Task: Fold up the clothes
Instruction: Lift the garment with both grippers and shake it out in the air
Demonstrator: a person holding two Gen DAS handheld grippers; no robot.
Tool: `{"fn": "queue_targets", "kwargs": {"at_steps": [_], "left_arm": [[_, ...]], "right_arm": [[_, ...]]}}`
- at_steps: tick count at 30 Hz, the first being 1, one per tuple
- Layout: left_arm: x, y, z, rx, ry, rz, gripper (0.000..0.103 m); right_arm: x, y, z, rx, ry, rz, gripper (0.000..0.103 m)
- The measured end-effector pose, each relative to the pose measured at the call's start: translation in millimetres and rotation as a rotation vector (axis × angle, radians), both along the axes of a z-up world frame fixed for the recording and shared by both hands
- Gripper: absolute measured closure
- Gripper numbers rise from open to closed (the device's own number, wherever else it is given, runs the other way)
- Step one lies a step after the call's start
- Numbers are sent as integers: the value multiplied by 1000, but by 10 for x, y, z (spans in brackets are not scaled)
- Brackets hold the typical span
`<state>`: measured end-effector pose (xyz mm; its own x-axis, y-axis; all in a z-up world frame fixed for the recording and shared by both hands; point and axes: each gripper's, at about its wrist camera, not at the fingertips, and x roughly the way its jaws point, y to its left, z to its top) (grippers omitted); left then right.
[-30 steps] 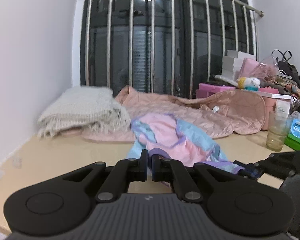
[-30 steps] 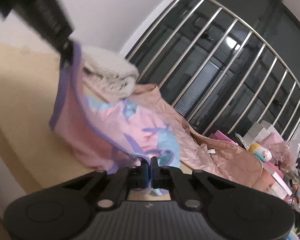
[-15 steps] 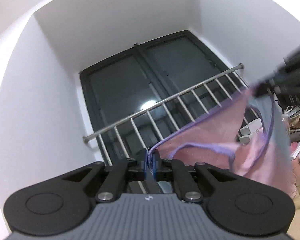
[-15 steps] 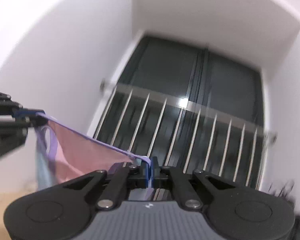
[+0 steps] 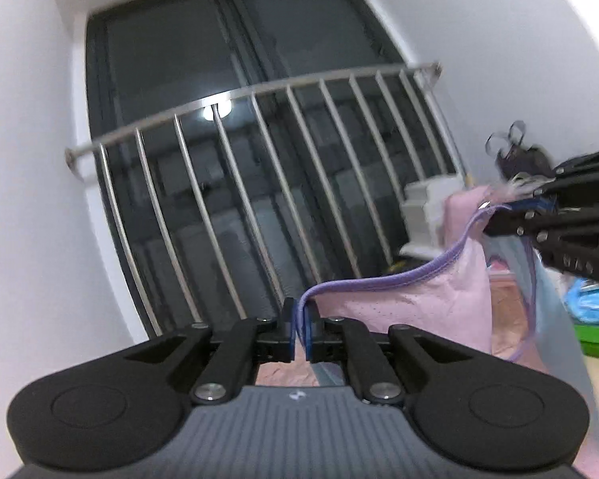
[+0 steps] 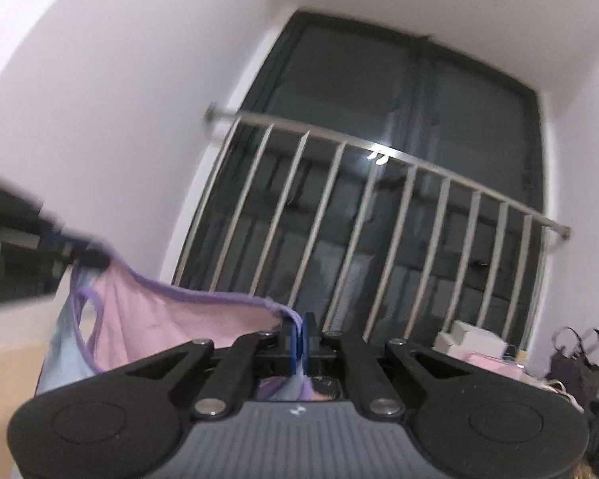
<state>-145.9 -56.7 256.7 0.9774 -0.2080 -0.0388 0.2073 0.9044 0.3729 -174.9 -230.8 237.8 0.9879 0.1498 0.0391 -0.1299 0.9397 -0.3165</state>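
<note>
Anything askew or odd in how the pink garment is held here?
Nothing stands out. The left tongs and right tongs each pinch the purple-trimmed edge of the pink garment, which sags between them in front of the window railing.

A home room: white walls, a dark window (image 5: 227, 92) behind a metal guard rail (image 5: 259, 183), and boxes (image 5: 427, 215) and a handbag (image 6: 575, 363) piled lower right.
</note>
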Motion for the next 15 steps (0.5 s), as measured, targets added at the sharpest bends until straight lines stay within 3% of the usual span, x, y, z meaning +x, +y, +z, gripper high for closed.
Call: {"fn": "queue_targets", "kwargs": {"at_steps": [2, 3, 6, 7, 10, 11, 12, 15], "left_arm": [[607, -20, 197, -25, 47, 18, 99], [763, 9, 397, -66, 31, 18, 99], [1227, 99, 999, -189, -18, 19, 99], [1120, 104, 1224, -229, -75, 2, 99], [601, 65, 1513, -202, -328, -38, 98], [466, 42, 1517, -179, -377, -36, 98], [356, 47, 1483, -171, -394, -50, 98], [162, 102, 1158, -168, -373, -84, 98]], "right_arm": [[556, 69, 143, 12, 29, -36, 102], [833, 103, 215, 18, 44, -55, 102], [1471, 131, 648, 112, -47, -121, 101], [1529, 120, 804, 161, -95, -118, 101], [1213, 152, 1033, 179, -329, -122, 101], [1103, 153, 1028, 163, -391, -136, 101], [993, 153, 1023, 146, -454, -149, 101], [796, 22, 819, 162, -442, -99, 101]]}}
